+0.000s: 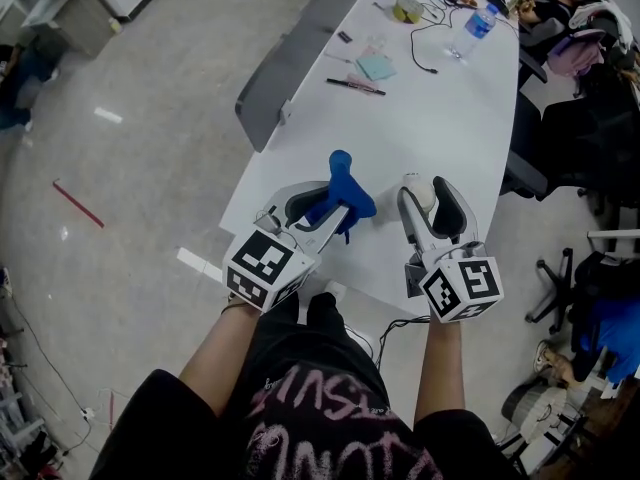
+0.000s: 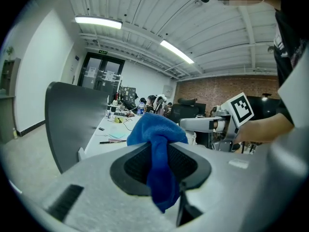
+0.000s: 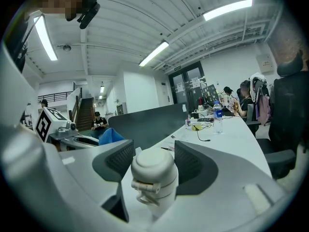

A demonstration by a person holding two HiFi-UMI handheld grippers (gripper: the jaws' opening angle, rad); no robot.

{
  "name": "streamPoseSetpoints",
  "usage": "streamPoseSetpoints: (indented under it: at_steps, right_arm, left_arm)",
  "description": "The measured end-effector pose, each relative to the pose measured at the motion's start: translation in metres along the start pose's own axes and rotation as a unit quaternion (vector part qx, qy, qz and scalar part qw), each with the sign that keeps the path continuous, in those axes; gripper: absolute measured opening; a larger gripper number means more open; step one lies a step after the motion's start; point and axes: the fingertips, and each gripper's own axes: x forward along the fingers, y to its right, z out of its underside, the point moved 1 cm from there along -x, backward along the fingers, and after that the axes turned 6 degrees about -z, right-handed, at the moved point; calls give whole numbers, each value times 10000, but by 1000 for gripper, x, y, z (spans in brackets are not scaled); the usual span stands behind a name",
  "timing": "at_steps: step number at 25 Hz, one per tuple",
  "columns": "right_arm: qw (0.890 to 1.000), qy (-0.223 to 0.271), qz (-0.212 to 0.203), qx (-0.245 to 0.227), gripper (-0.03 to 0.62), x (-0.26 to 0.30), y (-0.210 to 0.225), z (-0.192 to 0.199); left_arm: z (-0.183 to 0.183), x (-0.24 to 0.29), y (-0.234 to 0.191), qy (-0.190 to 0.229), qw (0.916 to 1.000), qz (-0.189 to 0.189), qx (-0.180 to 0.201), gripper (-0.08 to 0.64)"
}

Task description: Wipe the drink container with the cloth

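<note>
The left gripper (image 1: 318, 206) pinches the blue cloth (image 1: 343, 178) tight between its fingers, over the near end of the white table (image 1: 420, 118). Beside it, the right gripper (image 1: 430, 203) holds the white drink container (image 3: 153, 170) upright, with its fingers wide around it.

On the white table (image 1: 430, 118), the cloth (image 1: 345, 190) is bright blue and the drink container (image 1: 416, 186) is plain white. At the table's near edge, the left gripper (image 1: 330, 206) and the right gripper (image 1: 428, 198) are pale grey, with black-and-white square markers.
</note>
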Motion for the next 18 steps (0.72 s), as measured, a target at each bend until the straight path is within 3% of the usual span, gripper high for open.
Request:
streamPoseSetpoints:
  at_steps: [10,18]
  right_arm:
    - [9999,89,40,-89,233,-1,-1,-4]
    - [9999,111,36,-48,232,0,1,-4]
  left_arm:
    - [2,23,31,-103,9973,617,374,94]
    - [10,39,44,-183,9952,908,304,94]
